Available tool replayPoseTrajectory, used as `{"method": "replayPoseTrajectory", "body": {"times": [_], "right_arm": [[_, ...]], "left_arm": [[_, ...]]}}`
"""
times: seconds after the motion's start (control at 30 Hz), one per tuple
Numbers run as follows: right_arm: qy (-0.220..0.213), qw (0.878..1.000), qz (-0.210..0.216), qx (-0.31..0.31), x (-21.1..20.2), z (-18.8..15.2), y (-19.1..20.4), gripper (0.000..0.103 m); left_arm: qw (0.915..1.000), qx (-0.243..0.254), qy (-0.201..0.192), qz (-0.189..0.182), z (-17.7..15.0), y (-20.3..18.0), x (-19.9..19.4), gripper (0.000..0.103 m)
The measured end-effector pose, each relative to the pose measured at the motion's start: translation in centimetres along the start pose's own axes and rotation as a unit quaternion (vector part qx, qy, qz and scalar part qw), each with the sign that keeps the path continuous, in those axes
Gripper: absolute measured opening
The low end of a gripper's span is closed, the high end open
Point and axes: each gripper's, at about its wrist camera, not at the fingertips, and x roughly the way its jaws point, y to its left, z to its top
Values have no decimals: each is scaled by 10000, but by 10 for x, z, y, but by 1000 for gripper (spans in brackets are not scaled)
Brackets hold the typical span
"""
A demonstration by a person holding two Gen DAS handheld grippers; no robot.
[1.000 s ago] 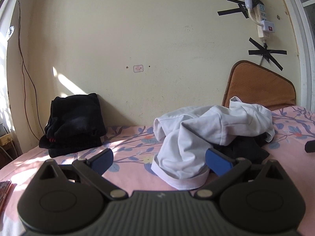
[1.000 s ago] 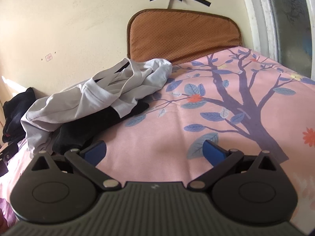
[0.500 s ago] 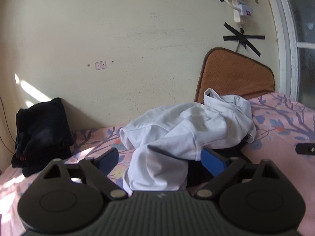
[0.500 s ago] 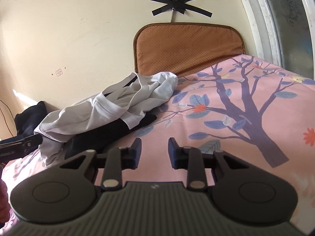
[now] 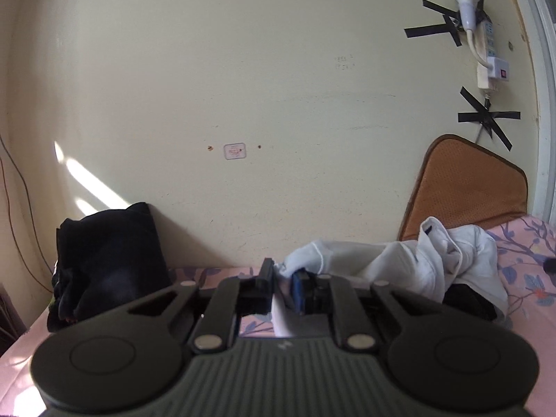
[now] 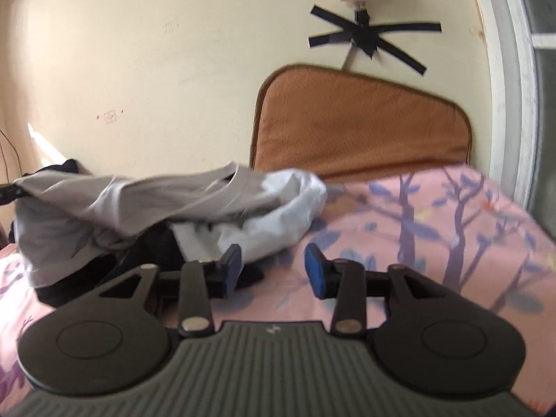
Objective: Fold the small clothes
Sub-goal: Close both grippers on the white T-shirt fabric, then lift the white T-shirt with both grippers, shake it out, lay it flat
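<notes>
Left gripper (image 5: 285, 283), wide a second ago, now pinches the white garment (image 5: 399, 264), lifting its edge; right gripper (image 6: 272, 267), empty, is opening to take another edge.

No words or numbers are showing clearly enough to read. A small pale sticker (image 5: 235, 151) on the wall is carrying a reddish mark, and faint pencilled scribbles (image 5: 343, 63) higher up are staying illegible.
</notes>
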Motion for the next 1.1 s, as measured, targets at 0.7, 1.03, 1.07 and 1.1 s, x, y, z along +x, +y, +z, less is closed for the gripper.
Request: {"method": "replayPoseTrajectory", "body": {"times": [0.7, 1.03, 1.07, 1.1], "right_arm": [[-662, 9925, 664, -779, 20, 112, 27, 8], [-3241, 9393, 284, -1089, -211, 230, 77, 8], [-3351, 9348, 206, -1160, -226, 236, 82, 8], [-3429, 9313, 131, -1222, -237, 246, 85, 8]], "left_arm": [[9962, -552, -581, 336, 40, 51, -40, 8], [9698, -1017, -2207, -196, 138, 108, -184, 8], [9671, -987, -2332, -243, 147, 109, -196, 8], [9647, -949, -2444, -267, 155, 110, -207, 8]]}}
